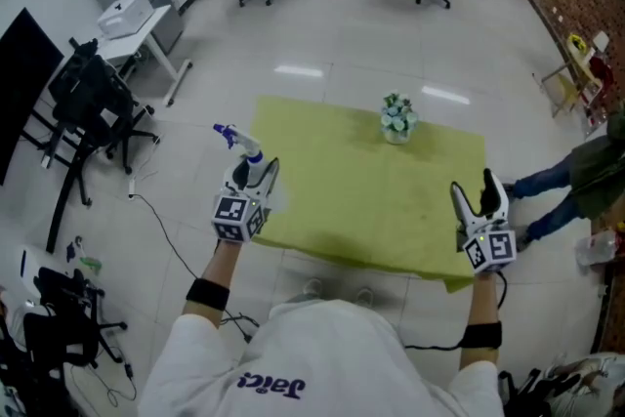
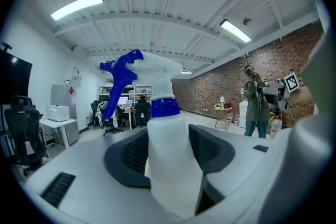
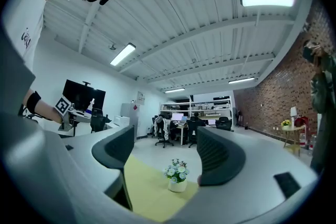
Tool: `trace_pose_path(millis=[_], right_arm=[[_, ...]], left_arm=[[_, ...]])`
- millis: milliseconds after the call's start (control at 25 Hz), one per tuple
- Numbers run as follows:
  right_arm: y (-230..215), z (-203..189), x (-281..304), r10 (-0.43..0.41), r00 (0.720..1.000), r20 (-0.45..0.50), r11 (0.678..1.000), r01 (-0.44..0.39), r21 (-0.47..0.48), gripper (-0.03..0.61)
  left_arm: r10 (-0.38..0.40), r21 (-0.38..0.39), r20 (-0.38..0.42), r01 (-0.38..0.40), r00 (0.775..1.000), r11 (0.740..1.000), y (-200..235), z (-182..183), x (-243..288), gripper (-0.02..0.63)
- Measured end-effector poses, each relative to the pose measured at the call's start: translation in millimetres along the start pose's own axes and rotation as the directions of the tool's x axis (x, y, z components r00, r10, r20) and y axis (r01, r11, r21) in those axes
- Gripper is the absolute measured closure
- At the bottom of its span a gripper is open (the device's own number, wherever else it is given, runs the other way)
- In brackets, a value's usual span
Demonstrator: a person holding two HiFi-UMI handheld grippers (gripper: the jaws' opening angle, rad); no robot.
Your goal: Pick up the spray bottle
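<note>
Seen from above, a person in a white top stands at the 6 o'clock edge of a bench point(image 1: 371, 210) covered in yellow-green cloth, with a gripper in each hand.

The left gripper point(image 1: 256, 171) is at about 9 o'clock from the bench's middle, just beyond its left edge and over the floor. Its fingers point(image 2: 126, 157) are closed tight on the spray bottle point(image 1: 246, 149), one dark ribbed pad pressed on each side of the white body, below the blue collar. The bottle stands upright in the grip, and its blue trigger head points away toward 10 o'clock. Gripping the wide body rather than the thin neck probably keeps the bottle from swinging or tipping. No surface shows beneath it, so the bottle looks to be off the bench and carried in the air. Judging by that, the pick-up appears to be done.

The right gripper point(image 1: 476, 190) is at about 4 o'clock, over the bench's right edge. Its fingers point(image 3: 220, 157) are spread wide with nothing between them. It seems to be held out of the way, since one grip is enough for the bottle.

A small pot of pale flowers point(image 1: 397, 119) sits on the cloth at 12 o'clock, well apart from both grippers.
</note>
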State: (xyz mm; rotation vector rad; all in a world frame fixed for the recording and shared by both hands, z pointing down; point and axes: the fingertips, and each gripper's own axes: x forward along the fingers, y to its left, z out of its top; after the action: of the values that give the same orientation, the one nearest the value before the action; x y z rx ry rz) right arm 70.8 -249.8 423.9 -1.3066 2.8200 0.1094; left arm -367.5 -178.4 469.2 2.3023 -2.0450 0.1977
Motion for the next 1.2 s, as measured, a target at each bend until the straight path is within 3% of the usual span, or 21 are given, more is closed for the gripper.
trace_pose_path(millis=[760,1200], right_arm=[[44,-35,-55,-0.190,0.982,-0.019,0.974,0.191,0.122,0.193],[64,-30,-58,-0.237,0.971,-0.038,0.970,0.239,0.045,0.196]], left_arm=[[-0.008,0.004,-0.002,0.008,1.000,1.000,-65,-17,-38,0.382],[0.000,0.021,-0.003,0.000,1.000,1.000,-76,-22,-51,0.382]])
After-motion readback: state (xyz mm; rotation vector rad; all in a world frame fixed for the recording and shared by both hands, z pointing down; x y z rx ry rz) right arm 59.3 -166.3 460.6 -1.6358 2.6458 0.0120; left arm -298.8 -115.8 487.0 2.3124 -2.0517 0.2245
